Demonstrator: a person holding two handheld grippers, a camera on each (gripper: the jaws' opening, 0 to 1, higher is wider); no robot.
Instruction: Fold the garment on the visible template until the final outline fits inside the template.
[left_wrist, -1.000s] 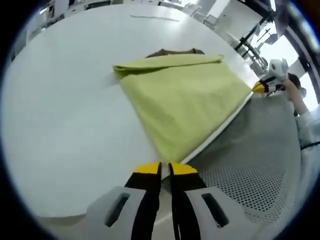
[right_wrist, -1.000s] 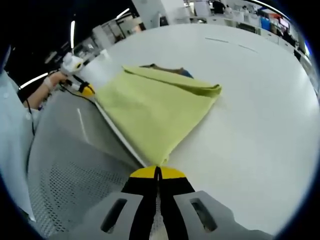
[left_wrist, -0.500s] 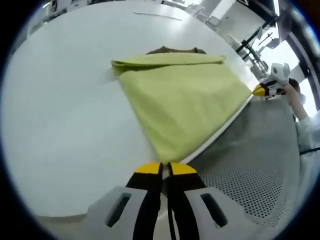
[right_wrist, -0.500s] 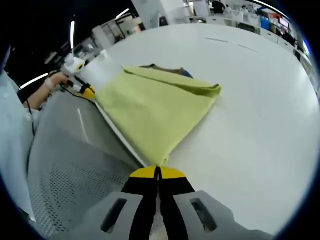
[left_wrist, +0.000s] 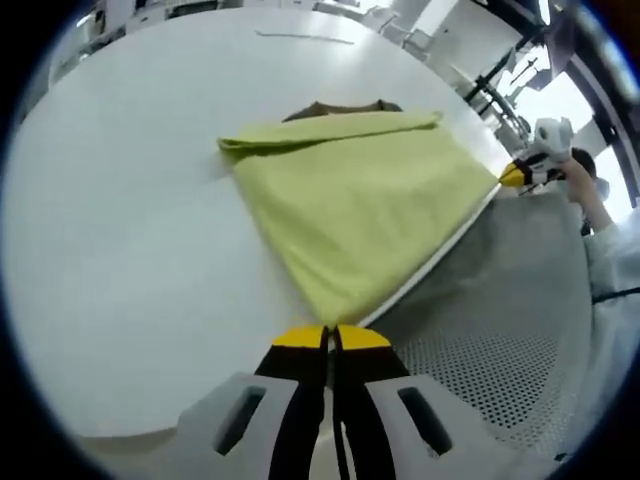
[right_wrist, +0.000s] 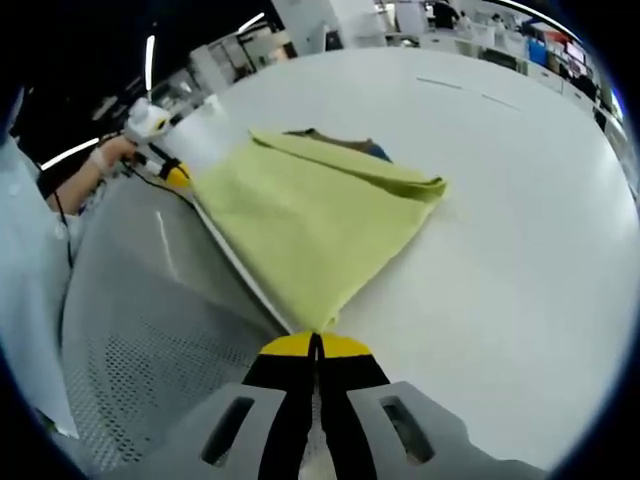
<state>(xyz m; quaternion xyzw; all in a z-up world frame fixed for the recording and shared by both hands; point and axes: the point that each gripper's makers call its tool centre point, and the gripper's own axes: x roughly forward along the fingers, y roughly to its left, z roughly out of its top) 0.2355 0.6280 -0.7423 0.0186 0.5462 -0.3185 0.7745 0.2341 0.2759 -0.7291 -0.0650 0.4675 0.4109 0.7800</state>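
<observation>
Left jaws closed; template (left_wrist: 345, 107) mostly hidden

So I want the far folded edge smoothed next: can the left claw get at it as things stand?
Probably not yet: the left claw is shut on the yellow garment's near corner. Nothing blocks the far folded edge across the white table.

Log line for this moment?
left hand-held gripper: shut on garment corner | right hand-held gripper: shut on garment corner | yellow-green garment: partly folded on white table

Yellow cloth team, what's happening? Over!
Left gripper shut on near corner of yellow cloth. Right gripper shut on other corner. Cloth lies on white table. Nothing in the way.
</observation>
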